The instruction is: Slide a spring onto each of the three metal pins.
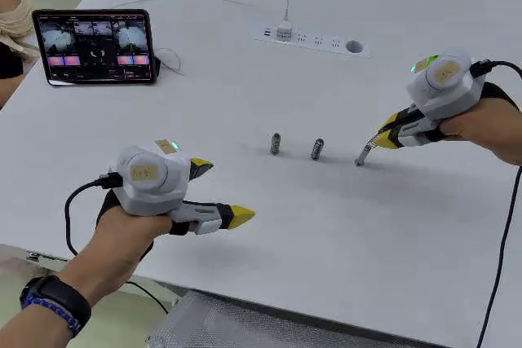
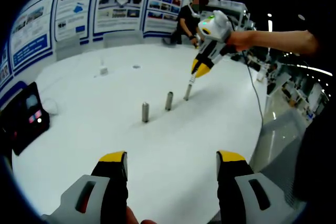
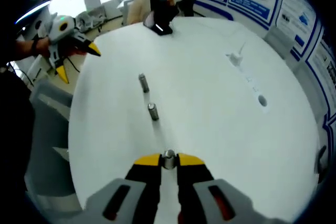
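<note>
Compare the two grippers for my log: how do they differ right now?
The left gripper is open and empty; the right gripper is shut on a small metal piece. The left hangs away from the two standing pins; the right tips down to the table beside them. Both have yellow tips.
</note>
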Demonstrator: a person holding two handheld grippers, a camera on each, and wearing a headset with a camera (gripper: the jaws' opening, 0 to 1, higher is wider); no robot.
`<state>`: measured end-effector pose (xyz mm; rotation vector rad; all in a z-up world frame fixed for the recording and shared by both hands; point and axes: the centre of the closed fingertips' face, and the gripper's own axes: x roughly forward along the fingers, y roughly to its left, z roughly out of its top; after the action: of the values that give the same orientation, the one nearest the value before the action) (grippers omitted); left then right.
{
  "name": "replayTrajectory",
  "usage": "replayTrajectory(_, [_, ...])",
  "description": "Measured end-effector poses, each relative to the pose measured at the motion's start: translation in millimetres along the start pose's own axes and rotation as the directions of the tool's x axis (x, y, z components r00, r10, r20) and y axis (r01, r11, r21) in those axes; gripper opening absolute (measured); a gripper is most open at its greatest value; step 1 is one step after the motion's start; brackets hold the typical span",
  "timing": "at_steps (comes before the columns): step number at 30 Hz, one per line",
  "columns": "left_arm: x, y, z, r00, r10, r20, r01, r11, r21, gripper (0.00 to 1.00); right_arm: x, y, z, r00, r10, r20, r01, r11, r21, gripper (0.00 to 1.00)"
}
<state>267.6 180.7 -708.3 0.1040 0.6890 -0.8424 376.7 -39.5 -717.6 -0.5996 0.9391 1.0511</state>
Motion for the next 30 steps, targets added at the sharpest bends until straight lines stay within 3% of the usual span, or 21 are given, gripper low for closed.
replayTrajectory(30, [-1.5,0.1,0.5,1.0000,0.001,-0.003,-0.001,1.000,-0.005,0.70,32.6,4.9,-8.1,0.9963,0.042,-0.075,-0.045,0.998,-0.046,0.12])
